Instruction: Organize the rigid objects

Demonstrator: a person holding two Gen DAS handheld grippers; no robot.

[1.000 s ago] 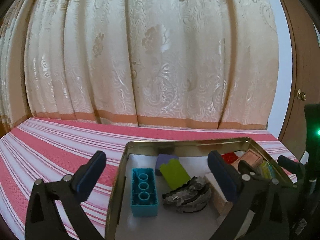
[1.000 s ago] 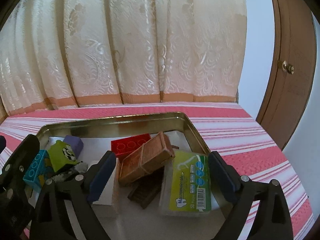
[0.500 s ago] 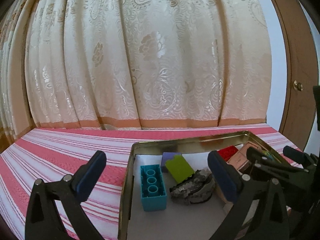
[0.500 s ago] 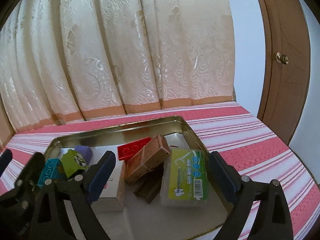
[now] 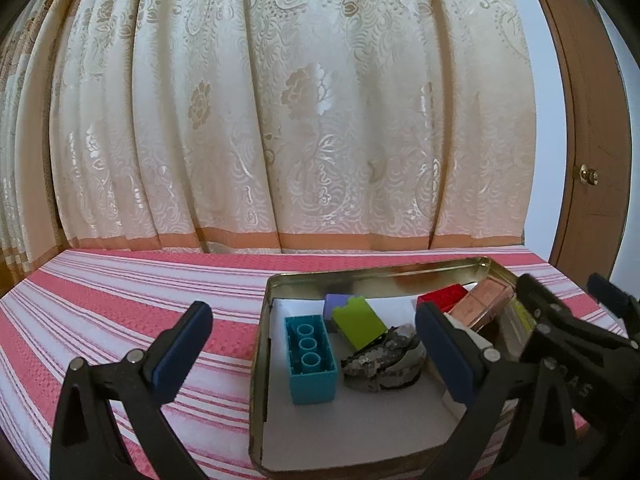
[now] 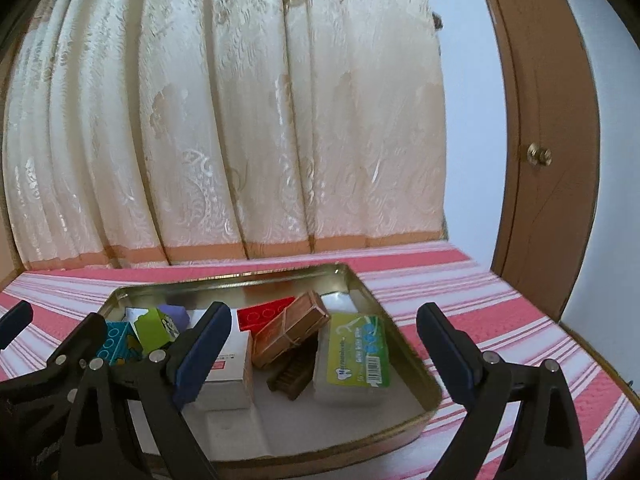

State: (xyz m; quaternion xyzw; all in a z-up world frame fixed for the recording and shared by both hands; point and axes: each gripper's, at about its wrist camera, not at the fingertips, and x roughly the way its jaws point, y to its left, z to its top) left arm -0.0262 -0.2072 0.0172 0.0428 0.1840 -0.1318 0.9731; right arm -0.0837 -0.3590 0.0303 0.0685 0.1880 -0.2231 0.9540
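A gold metal tin (image 5: 258, 344) (image 6: 404, 344) lies on the striped cloth and holds several objects. In it are a teal brick (image 5: 310, 360), a lime green block (image 5: 358, 322), a purple block (image 5: 334, 304), a grey crumpled lump (image 5: 382, 360), a red brick (image 6: 264, 314), a brown box (image 6: 290, 328), a white box (image 6: 230, 360) and a green-labelled clear case (image 6: 356, 354). My left gripper (image 5: 314, 352) hovers open just before the tin's left part. Open too, my right gripper (image 6: 320, 356) hangs before the tin's right part, nothing between its fingers.
A red and white striped cloth (image 5: 120, 304) covers the table. Cream patterned curtains (image 5: 280, 120) hang close behind it. A brown wooden door with a knob (image 6: 538, 156) stands at the right. The table's right edge (image 6: 592, 340) is near the tin.
Both grippers have pulled back and risen a little from the tin, so it looks smaller and lower. Both stay open. The objects in the tin have not moved.
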